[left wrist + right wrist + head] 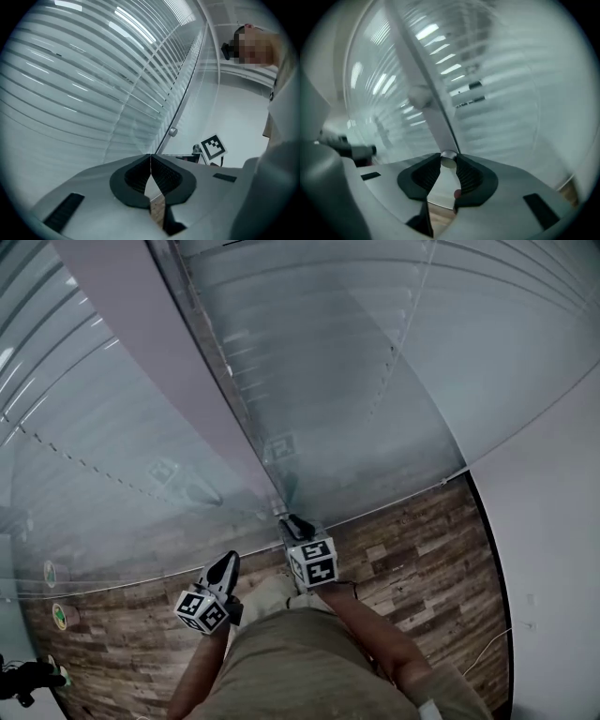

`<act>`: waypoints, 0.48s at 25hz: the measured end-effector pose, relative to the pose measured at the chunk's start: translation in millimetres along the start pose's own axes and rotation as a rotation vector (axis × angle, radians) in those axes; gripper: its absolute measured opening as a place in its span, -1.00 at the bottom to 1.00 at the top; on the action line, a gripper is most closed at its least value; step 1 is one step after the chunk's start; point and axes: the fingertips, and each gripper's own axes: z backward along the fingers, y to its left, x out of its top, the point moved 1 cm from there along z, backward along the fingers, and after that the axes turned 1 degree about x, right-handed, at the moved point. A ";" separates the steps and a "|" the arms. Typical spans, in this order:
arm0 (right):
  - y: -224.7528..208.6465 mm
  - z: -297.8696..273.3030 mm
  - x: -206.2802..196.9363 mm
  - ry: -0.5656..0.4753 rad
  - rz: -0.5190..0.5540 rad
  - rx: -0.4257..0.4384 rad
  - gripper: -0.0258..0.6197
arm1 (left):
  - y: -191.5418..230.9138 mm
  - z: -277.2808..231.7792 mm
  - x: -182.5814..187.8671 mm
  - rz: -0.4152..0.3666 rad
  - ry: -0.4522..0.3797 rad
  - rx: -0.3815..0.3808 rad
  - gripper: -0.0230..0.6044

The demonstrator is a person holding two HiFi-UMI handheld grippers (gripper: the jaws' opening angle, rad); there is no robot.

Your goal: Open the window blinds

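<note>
The right gripper (294, 522) grasps a small, round, silvery metal knob (448, 159) between its dark ribbed pads (423, 176). The left gripper (228, 561) is clenched, empty. Pale, flat, horizontally slatted blinds (309, 381) behind glossy glass spread from 9 to 1 o'clock.

Blind slats (319, 343) look smooth and pale with a soft sheen, light streaks sliding along them, while the floor (422, 540) below is matt, grainy wood plank. Left tongs (151, 158) and right tongs (448, 161) both wear matt grey plastic shells with black, ribbed, rubbery-looking pads (165, 176). And there's the wand cap (448, 157), gleaming like polished metal!
</note>
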 end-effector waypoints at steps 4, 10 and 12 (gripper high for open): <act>16.3 -0.3 1.6 0.085 0.526 -0.236 -0.59 | -1.0 3.1 -1.2 -0.004 -0.014 0.026 -0.88; 4.9 4.7 -10.1 -0.001 0.287 -0.039 -0.55 | -2.5 -7.7 -15.6 -0.019 -0.014 0.028 -0.88; -1.7 9.1 -11.9 -0.031 0.058 0.043 -0.46 | -3.2 -9.0 -13.3 -0.019 -0.011 0.026 -0.88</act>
